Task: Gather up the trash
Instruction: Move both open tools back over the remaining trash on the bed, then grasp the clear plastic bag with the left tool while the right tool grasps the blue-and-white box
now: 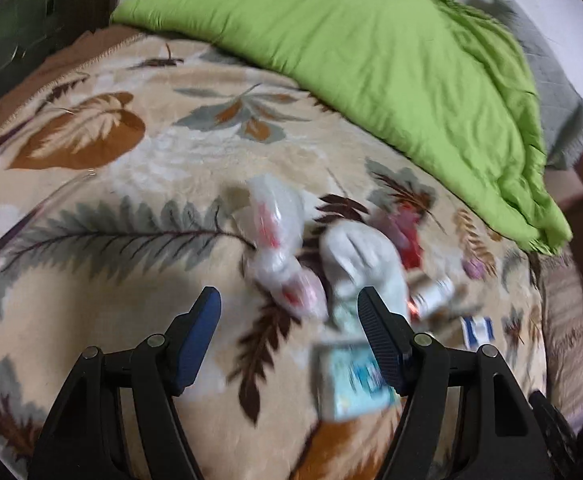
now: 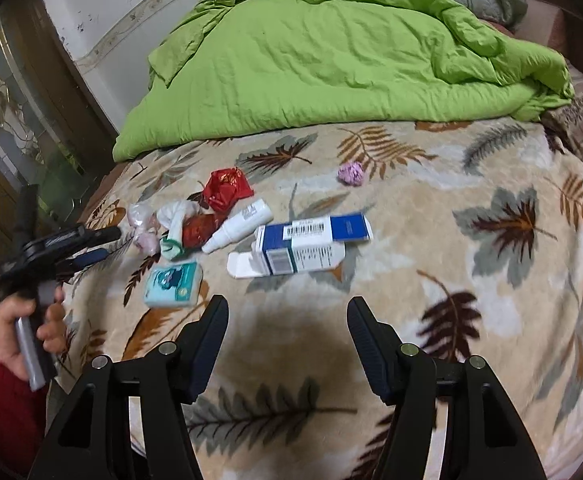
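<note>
Right wrist view: blue-white box (image 2: 311, 236) shows only a barcode, print unreadable; both tools' jaws apart, empty.

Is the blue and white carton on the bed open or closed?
Open. The blue and white carton lies on its side on the leaf-print blanket, its white end flap folded out flat at the left end.

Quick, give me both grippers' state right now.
Left gripper: open, holding nothing.
Right gripper: open, holding nothing.
</note>
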Action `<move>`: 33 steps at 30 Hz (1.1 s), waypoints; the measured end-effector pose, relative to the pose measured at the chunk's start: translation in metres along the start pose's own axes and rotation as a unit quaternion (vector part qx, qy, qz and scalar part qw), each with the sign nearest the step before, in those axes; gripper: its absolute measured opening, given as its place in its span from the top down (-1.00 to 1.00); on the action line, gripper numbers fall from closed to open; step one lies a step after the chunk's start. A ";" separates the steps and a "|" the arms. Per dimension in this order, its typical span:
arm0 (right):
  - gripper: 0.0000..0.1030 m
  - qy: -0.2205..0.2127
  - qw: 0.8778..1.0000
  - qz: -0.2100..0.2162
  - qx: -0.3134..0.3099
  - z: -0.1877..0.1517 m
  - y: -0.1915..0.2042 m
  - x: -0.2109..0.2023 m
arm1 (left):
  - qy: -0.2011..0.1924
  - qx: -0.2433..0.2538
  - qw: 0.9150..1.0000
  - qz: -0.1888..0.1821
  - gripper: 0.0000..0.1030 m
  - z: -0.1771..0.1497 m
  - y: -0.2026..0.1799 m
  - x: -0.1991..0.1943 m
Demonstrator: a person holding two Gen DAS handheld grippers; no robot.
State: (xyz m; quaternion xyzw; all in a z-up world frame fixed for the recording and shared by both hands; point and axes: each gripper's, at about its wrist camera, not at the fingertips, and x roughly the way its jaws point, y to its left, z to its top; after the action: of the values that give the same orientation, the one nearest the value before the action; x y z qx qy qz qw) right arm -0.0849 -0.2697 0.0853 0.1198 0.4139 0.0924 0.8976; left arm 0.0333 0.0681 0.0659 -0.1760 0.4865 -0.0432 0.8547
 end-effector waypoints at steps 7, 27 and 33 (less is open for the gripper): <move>-0.29 0.008 0.999 0.037 0.001 0.043 -0.015 0.037 | 0.009 0.006 1.000 0.021 0.18 0.009 -0.001 0.039; -0.29 0.138 0.976 0.166 0.010 0.036 -0.025 0.104 | -0.028 0.042 0.998 0.021 0.19 -0.001 -0.004 0.036; -0.34 0.124 0.982 0.105 -0.099 0.020 0.012 0.096 | -0.030 0.038 0.999 0.015 0.18 0.002 -0.002 0.041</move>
State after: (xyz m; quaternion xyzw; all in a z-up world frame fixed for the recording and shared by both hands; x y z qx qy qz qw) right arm -0.0089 -0.2357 0.0319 0.0603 0.4956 0.2408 0.8323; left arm 0.0565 0.0565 0.0338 -0.1374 0.4612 -0.0433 0.8755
